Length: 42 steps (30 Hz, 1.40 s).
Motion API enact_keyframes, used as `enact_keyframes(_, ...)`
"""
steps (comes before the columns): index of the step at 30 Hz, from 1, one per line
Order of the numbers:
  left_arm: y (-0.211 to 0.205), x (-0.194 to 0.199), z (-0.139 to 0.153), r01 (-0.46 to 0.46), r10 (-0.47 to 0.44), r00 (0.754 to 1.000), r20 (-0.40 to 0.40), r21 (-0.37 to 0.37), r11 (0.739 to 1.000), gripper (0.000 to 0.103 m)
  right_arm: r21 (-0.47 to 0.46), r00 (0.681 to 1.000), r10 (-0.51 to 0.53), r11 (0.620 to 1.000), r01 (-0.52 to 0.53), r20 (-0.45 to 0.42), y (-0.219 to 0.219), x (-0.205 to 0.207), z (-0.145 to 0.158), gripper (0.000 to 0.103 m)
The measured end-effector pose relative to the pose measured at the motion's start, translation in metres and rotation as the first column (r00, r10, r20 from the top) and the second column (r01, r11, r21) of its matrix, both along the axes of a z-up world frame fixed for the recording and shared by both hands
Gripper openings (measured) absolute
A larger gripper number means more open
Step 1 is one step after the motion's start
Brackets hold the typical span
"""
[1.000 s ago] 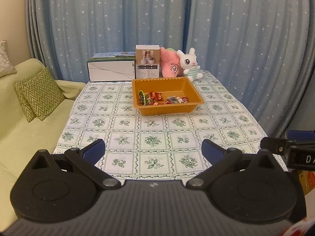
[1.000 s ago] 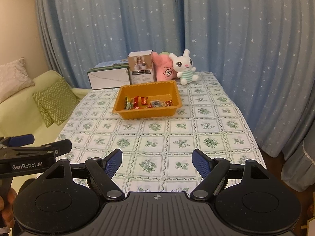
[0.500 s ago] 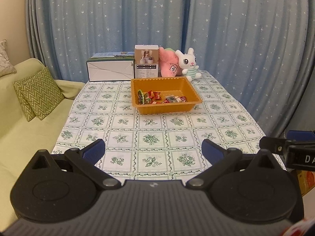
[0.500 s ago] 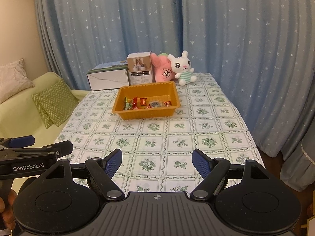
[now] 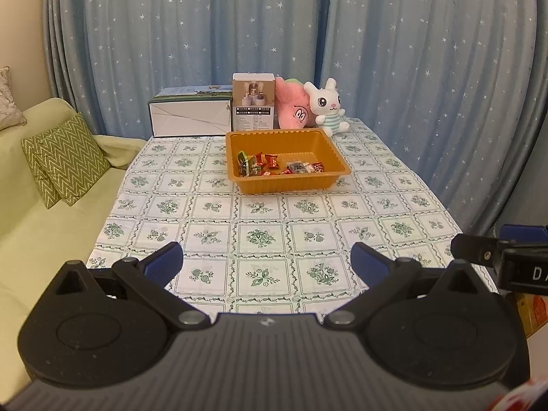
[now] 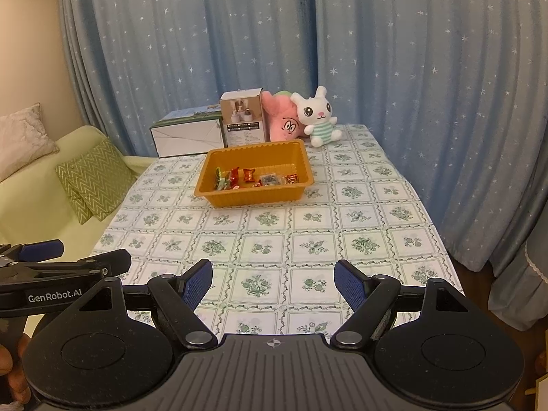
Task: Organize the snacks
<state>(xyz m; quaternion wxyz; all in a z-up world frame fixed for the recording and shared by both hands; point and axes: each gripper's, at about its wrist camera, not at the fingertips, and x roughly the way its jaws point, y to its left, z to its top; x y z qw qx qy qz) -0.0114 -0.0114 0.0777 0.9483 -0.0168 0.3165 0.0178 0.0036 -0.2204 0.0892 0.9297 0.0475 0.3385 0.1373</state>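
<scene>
The snacks are a handful of small wrapped sweets lying in a loose row along the near side of an orange tray, on its floor: a green-and-yellow packet at the left end, several red and orange wrappers beside it, a clear packet with dark contents near the middle, and a red-and-white one at the right end. The wrappers look shiny and crinkled; their print is too small to read. The tray is rectangular with a ribbed rim and sloped walls, and it sits on the far half of the worktop, which is covered by a white cloth with green floral squares. Just behind the tray stand a small upright box, a long white box to its left, a pink plush and a white rabbit plush in a striped top. Star-dotted blue curtains hang behind, and a pale green sofa with a zigzag cushion lies to the left. The left tool hovers over the near edge of the worktop with its blue-padded fingers spread wide and nothing between them. The right tool is likewise spread and empty, over the near edge, well apart from the tray
</scene>
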Motion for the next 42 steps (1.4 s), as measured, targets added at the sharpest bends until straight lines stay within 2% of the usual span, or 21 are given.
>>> enact_keyframes(42, -0.001, 0.004, -0.006, 0.004, -0.004, 1.000, -0.017, -0.006, 1.000, 0.103, 0.009, 1.000, -0.002, 1.000, 0.002, -0.024, 0.004, 0.004, -0.013, 0.078)
